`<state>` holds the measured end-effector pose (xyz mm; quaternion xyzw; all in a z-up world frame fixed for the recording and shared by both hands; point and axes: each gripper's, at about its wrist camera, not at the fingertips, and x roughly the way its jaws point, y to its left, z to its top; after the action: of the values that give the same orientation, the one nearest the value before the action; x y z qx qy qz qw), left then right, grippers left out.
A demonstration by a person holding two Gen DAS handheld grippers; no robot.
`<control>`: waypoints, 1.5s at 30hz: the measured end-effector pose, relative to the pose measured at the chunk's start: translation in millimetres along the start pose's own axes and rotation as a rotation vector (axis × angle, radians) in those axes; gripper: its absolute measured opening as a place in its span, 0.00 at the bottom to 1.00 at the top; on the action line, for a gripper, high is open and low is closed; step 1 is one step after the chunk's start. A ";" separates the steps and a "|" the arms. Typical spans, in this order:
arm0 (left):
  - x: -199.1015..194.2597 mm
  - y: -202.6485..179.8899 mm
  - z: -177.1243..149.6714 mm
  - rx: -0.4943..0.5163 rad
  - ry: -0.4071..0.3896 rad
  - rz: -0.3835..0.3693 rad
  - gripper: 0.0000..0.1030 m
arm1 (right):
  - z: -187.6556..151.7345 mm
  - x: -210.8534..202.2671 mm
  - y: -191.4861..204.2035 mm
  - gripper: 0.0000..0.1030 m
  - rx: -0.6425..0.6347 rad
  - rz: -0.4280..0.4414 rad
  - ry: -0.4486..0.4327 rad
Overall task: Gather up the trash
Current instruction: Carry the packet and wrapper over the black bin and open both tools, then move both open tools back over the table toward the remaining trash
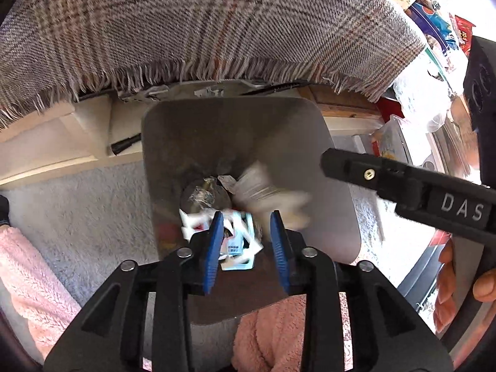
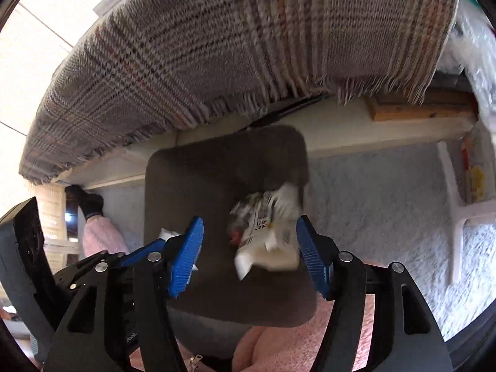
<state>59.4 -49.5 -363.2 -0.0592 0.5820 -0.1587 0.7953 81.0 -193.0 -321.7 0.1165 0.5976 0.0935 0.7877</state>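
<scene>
Grey carpet fills the lower frame under a plaid cloth. At centre stands the bin, trash inside. Both tools, left and right, hang over it with jaws apart; a white wrapper (blurred) sits between the right fingers, ungripped.

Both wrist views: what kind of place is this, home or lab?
Most likely a home living space. A fringed plaid cloth hangs over a low table above a shaggy pale carpet, snack packets are piled on the table, and a small gray trash bin stands on the floor with wrappers inside.
</scene>
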 end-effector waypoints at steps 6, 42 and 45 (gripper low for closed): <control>-19.1 0.1 3.9 0.012 -0.058 0.054 0.72 | 6.1 -20.2 -14.3 0.83 0.032 -0.036 -0.064; -116.7 -1.7 96.7 0.046 -0.244 0.134 0.92 | 80.2 -121.9 -21.7 0.95 0.066 -0.063 -0.278; -119.7 -0.5 105.5 0.049 -0.260 0.139 0.92 | 85.9 -122.8 -18.1 0.95 0.053 -0.071 -0.285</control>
<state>126.5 -21.2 -221.2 -0.0192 0.4728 -0.1084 0.8743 131.0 -251.7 -191.8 0.1284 0.4859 0.0324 0.8639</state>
